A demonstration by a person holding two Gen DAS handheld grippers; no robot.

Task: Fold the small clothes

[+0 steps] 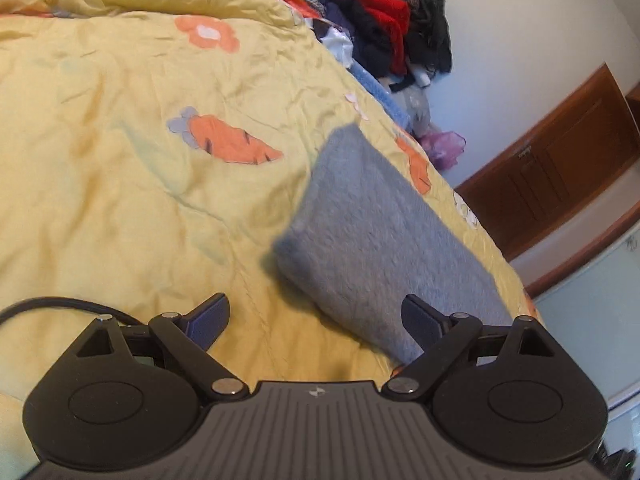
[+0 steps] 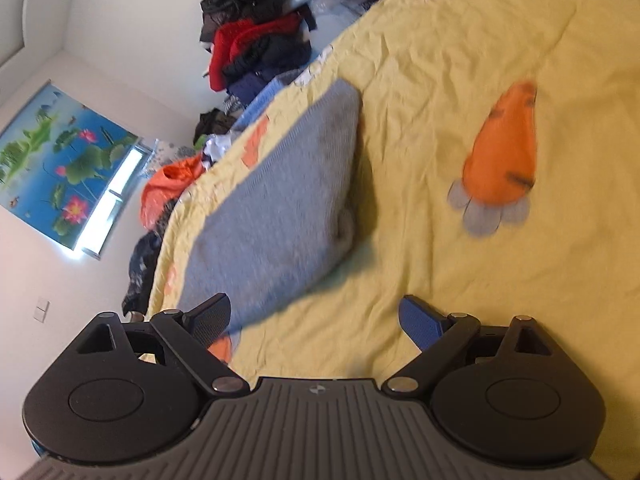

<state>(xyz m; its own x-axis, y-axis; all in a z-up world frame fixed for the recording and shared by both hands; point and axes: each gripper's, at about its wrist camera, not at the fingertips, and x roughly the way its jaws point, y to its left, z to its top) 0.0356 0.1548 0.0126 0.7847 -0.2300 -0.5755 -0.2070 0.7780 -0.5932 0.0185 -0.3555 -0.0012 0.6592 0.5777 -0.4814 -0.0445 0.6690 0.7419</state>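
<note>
Left tool (image 1: 316, 320) stood wide open, nothing between its pads; right tool (image 2: 316, 320) likewise wide open and empty. Grey folded garment (image 1: 380, 236) lay on the yellow quilt (image 1: 120, 180) of the bed, near the bed's edge, just ahead of both tools but not touched by either. Looked neatly folded and flat, so this piece seemed finished and released. Judged step: between items. Next move likely calls for reaching to the clothes pile (image 1: 392, 36) beyond the bed for another small garment and laying it out on bare quilt.

Black tongs (image 1: 316, 320) (blue pads, silver screws), ribbed housing.
</note>
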